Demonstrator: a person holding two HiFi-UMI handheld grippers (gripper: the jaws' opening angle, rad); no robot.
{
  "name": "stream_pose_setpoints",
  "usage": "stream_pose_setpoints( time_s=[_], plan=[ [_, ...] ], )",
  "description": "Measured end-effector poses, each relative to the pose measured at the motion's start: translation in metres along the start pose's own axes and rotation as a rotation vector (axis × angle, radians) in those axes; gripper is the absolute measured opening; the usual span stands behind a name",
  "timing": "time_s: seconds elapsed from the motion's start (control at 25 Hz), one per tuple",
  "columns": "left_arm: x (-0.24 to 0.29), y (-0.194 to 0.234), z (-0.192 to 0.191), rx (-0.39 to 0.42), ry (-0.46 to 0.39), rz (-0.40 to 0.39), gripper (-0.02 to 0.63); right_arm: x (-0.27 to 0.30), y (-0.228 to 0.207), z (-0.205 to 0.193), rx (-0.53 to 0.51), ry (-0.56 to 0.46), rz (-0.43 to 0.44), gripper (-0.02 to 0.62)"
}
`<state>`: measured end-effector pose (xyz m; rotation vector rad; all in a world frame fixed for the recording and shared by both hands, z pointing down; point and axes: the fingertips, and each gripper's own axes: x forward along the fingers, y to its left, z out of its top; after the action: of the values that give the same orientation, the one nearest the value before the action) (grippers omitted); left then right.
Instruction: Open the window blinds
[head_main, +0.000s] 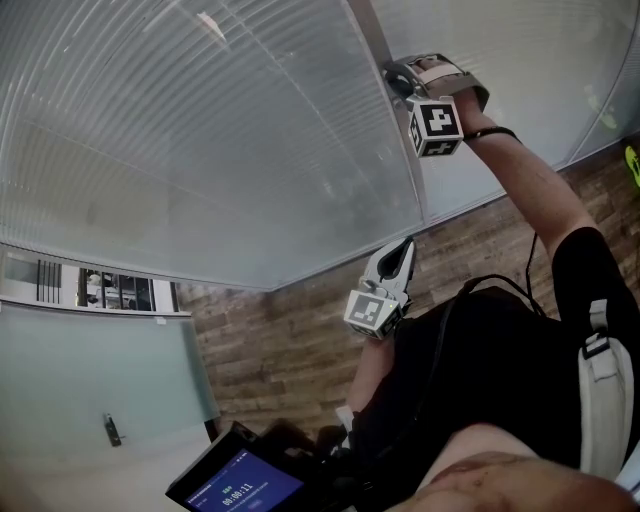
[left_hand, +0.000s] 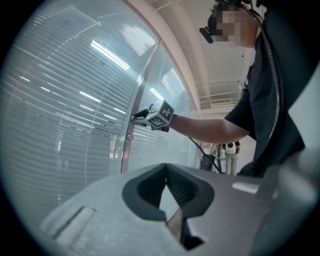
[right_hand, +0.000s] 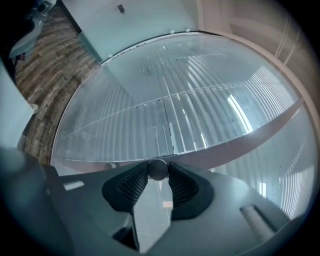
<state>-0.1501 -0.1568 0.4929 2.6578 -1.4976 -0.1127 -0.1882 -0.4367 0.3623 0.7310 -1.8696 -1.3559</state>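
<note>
Left gripper (head_main: 402, 255) sits near the torso, 5 o'clock in head view. Jaws pressed together, nothing in them. Right gripper (right_hand: 158, 175) is up at 1 o'clock, jaws pinching the small round knob (right_hand: 158, 169) on the window frame (right_hand: 240, 146), tips only. Blinds (head_main: 200, 140) span 9 to 12 o'clock, seemingly behind glass. Slats look shut flat.

Risks:
- Knob is smooth and round and the pinch is tip-only, so it likely slips when twisted. Gripper spins, slats don't move.
- An off-axis wrist roll would lever the knob sideways and pop the grip.
- Wrong direction just keeps the slats shut. Forcing past the stop could strain the mechanism.

Can't see:
- Knob's stem and mount, hidden behind the jaws. In head view the gripper mostly covers the knob.
- No turn markings visible.
- Slat angle is hard to read through the glare.
- Top and bottom of the blinds are cut off.
</note>
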Motion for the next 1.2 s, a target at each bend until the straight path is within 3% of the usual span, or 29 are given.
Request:
stream_pose_setpoints(
  time_s=[0.6, 1.2],
  plan=[
    [-0.002, 0.0, -0.007, 0.007, 0.007, 0.004, -0.003, 0.0, -0.005, -0.002, 0.344, -0.033, -0.015, 0.13],
    [-0.006, -0.006, -0.007, -0.019, 0.044, 0.01, -0.003, -0.005, -0.016, -0.007, 0.87, -0.14, -0.025, 0.132]
  ],
)
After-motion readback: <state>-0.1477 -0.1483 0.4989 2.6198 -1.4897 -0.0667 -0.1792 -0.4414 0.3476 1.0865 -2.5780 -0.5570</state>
